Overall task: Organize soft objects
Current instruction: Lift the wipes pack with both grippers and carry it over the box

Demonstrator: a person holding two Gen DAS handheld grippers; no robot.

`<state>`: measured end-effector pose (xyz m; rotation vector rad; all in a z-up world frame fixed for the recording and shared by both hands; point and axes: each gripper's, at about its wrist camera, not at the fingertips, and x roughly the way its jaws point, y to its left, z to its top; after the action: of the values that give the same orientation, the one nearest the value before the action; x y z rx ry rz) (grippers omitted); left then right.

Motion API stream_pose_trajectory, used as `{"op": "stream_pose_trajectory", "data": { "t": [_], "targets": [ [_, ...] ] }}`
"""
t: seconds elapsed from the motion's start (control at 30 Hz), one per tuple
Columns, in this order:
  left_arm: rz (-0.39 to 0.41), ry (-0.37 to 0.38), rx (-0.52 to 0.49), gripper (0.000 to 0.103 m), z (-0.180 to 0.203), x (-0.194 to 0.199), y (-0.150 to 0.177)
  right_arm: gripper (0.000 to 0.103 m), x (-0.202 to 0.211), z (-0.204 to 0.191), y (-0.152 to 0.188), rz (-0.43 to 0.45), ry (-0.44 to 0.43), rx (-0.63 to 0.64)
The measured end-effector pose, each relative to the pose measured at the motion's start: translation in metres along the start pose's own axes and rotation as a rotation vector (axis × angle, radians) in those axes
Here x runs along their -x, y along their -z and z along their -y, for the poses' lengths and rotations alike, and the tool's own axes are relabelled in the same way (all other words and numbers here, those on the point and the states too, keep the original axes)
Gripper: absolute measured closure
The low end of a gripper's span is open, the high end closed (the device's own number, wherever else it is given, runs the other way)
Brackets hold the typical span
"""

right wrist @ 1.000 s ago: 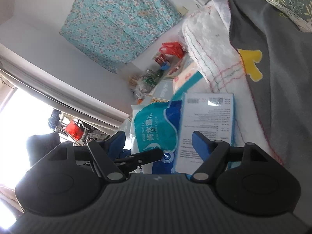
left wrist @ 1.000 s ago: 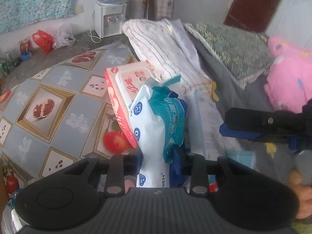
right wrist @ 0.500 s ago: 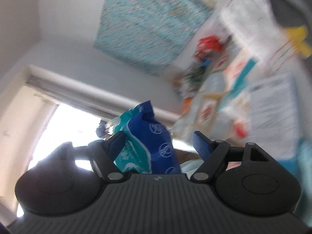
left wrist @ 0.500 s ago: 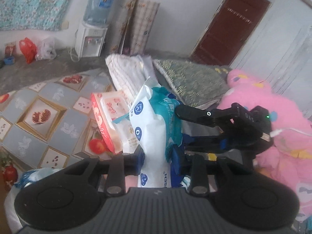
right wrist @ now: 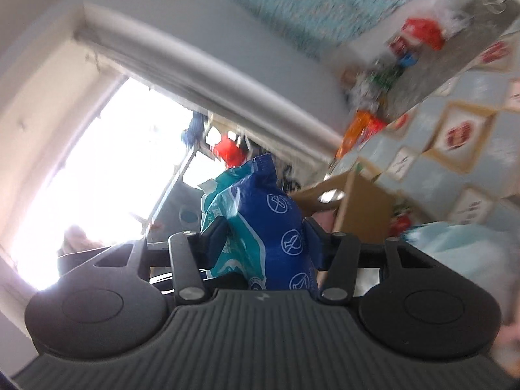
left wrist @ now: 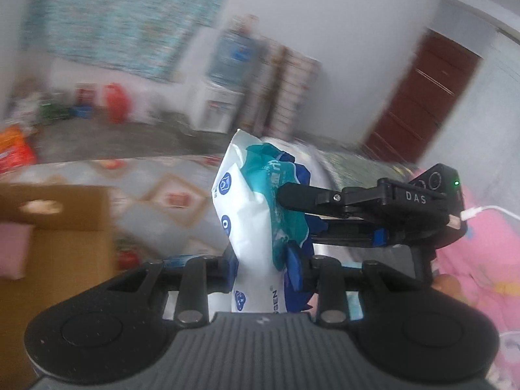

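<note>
Your left gripper (left wrist: 265, 268) is clamped on the lower end of the wipes pack (left wrist: 256, 214). The pack stands upright between its blue pads (left wrist: 231, 268), white face toward the left pad, teal and blue face toward the right.

Left of that gripper and lower sits an open cardboard box (left wrist: 70, 224) with something pink (left wrist: 14, 250) inside at its left wall. It is blurred, so I can't tell what it is. Beyond the box, ahead of the gripper, is the fruit-print cloth (left wrist: 162, 195). Far ahead stands a water dispenser (left wrist: 224, 97) against the wall.

Right of the pack, your right gripper (left wrist: 282, 209) comes in sideways. Its upper finger (left wrist: 302, 195) lies against the teal face about halfway up, and the lower finger (left wrist: 344, 239) sits behind the blue edge. Behind it, far right, is a pink plush (left wrist: 487, 260).

In the right wrist view, the same pack fills the gap of the right gripper (right wrist: 265, 242), blue side with round white icons facing you. Its jaws are closing, and both fingers already touch the pack's sides. The cardboard box (right wrist: 364, 208) is just right of that gripper's right finger, with the fruit-print cloth (right wrist: 455, 149) beyond it. A bright window (right wrist: 107, 169) is to the left.

So the pack is in the air, gripped low by the left gripper and mid-body by the right.
</note>
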<state>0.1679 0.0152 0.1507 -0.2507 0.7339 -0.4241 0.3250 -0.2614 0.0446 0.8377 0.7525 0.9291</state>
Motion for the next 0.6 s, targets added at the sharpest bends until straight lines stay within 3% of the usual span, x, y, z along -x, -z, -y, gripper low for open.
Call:
{"op": "stream_pose_trajectory", "data": {
  "t": [0.17, 0.33, 0.47, 0.6],
  "targets": [
    [0.035, -0.138, 0.123, 0.069, -0.071, 0.034, 0.002, 0.053, -0.111, -0.037, 0.001, -0.137, 0.033, 0.009],
    [-0.006, -0.235, 0.250, 0.063, -0.149, 0.035, -0.001, 0.052, -0.212, -0.048, 0.019, -0.246, 0.124, -0.015],
    [-0.065, -0.244, 0.337, 0.062, -0.209, 0.018, -0.008, 0.052, -0.261, -0.043, 0.029, -0.285, 0.227, -0.029],
    [-0.104, -0.286, 0.343, 0.063, -0.240, -0.008, -0.015, 0.051, -0.284, -0.038, 0.031, -0.279, 0.338, 0.013]
  ]
}}
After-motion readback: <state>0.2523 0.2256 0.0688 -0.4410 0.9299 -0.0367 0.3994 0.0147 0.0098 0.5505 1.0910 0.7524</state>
